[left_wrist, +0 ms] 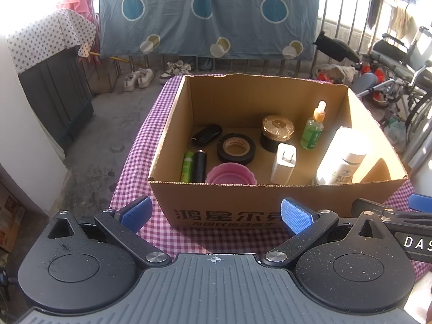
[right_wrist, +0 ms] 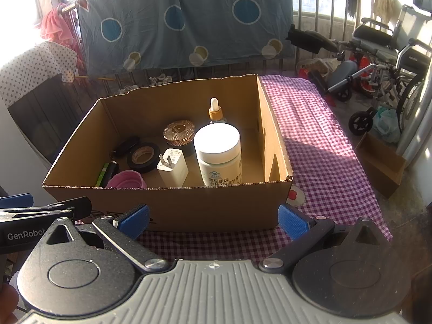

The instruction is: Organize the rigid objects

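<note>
An open cardboard box point(left_wrist: 243, 210) point(right_wrist: 167, 205) stands on a purple checked tablecloth point(left_wrist: 140, 145) point(right_wrist: 318, 145). Inside it lie a black tape roll point(left_wrist: 236, 148) point(right_wrist: 144, 156), a white charger point(left_wrist: 283, 163) point(right_wrist: 172, 167), a white jar point(left_wrist: 341, 156) point(right_wrist: 218, 155), a green dropper bottle point(left_wrist: 313, 128), a gold-lidded jar point(left_wrist: 278, 132) point(right_wrist: 179, 133), a pink cup point(left_wrist: 230, 174) point(right_wrist: 127, 179), a black key fob point(left_wrist: 206, 133), a green tube point(left_wrist: 187, 166) and a black tube point(left_wrist: 199, 164). My left gripper point(left_wrist: 216, 214) and right gripper point(right_wrist: 214, 220) both stand open and empty, in front of the box's near wall.
A blue spotted sheet point(left_wrist: 208, 13) hangs on a railing behind the table. Wheelchairs point(right_wrist: 388, 62) stand at the right, with a small cardboard box point(right_wrist: 380, 162) on the floor. A dark cabinet point(left_wrist: 54, 91) and shoes point(left_wrist: 137, 78) are at the left.
</note>
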The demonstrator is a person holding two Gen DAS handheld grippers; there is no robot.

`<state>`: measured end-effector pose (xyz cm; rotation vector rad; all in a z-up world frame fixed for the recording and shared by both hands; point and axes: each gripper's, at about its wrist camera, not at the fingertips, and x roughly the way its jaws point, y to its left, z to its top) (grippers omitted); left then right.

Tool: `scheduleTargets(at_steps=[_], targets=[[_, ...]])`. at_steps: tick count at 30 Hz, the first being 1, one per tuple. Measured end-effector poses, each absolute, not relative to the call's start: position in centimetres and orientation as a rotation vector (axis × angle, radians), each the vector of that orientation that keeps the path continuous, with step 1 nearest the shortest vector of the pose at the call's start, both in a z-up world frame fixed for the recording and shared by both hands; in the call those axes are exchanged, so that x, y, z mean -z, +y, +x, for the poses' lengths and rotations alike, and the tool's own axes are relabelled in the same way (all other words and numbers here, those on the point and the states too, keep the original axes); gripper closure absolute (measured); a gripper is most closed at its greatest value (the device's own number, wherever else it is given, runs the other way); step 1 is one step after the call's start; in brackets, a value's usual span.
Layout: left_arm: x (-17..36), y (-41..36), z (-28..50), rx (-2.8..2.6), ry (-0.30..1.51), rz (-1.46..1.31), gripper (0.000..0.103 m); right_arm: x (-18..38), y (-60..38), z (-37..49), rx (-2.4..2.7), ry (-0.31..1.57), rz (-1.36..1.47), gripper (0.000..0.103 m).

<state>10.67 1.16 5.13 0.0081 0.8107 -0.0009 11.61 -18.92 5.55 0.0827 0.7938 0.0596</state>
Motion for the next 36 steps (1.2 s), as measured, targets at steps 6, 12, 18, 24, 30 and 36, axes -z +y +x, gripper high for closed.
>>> scheduleTargets(at_steps=[6,12,18,24,30,36], targets=[[-5.14,1.13,10.62,0.0,0.811,0.006,0.001,-5.56,-18.91,11.55,-0.059,0.794,0.084,0.0],[-5.14,1.19,10.61,-0.001,0.811,0.008,0.001,-5.56,-18.91,11.54,-0.059,0.795,0.085,0.0],[-5.13,1.14,10.58,-0.002,0.81,0.009,0.001,-5.56,-18.92,11.55,-0.059,0.794,0.085,0.0],[-5.14,1.15,10.58,-0.001,0.81,0.009,0.001,-5.54,-18.92,11.51,-0.058,0.795,0.087,0.0],[-5.14,1.12,10.54,-0.002,0.81,0.008,0.001,-5.57,-18.91,11.33,-0.054,0.795,0.089,0.0],[-5.14,1.14,10.55,-0.002,0.811,0.008,0.001,-5.57,-18.89,11.24,-0.053,0.797,0.092,0.0]])
